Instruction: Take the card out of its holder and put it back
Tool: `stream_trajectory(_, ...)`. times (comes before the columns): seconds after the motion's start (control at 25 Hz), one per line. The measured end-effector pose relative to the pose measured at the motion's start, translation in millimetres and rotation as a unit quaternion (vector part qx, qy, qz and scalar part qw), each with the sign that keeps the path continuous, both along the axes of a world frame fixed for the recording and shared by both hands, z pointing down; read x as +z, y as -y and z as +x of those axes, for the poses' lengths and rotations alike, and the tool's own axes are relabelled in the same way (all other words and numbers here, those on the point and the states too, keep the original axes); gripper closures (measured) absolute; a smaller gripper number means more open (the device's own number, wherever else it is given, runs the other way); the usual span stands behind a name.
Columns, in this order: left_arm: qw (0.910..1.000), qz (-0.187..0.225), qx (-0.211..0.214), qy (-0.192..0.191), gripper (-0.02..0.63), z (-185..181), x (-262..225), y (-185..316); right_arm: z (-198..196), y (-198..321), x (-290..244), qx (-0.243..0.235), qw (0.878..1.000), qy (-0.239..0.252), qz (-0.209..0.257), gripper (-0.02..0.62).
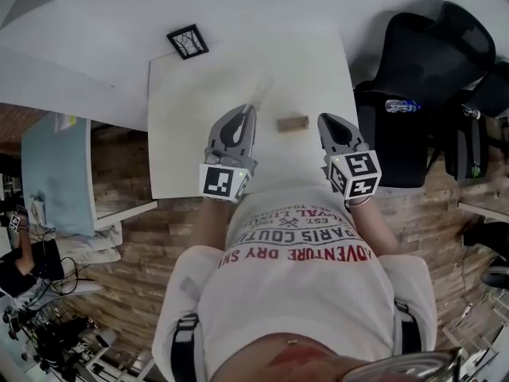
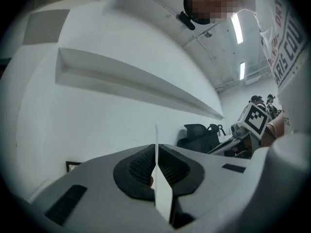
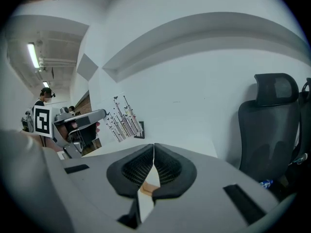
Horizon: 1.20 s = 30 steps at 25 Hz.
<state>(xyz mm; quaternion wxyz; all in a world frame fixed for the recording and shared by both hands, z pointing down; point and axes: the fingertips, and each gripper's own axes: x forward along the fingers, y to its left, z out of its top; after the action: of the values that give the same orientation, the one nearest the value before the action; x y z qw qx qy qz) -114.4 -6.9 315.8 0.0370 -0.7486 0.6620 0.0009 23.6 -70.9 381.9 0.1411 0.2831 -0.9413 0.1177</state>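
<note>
Card sits in left gripper, seemingly off holder.

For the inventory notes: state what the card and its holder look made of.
The card: thin, stiff paper or cardstock, matte white with printed lines; edge-on it is a sliver. The holder: probably unfinished wood, given its tan matte look; grain too small to see.

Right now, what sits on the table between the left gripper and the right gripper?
Only the wooden holder on the white table, seen in the head view; the left gripper holds the card in its jaws.
</note>
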Motion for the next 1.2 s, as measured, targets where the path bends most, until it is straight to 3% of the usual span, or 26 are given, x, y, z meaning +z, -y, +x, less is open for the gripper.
stream_trajectory(0.16, 0.9982, -0.011, -0.059, 0.000, 0.571, -3, 6, -10, 1, -1, -4, -0.013, 1.000, 0.004, 0.009, 0.569)
stream_trajectory(0.32, 0.9956, -0.028, -0.088, -0.020, 0.571, -15, 16, -12, -4, -2, -7, -0.023, 1.000, 0.005, 0.012, 0.569)
stream_trajectory(1.2, 0.9957, -0.031, -0.088, -0.001, 0.571, 5, 13, -7, 13, -3, -6, -0.015, 1.000, 0.010, 0.010, 0.569)
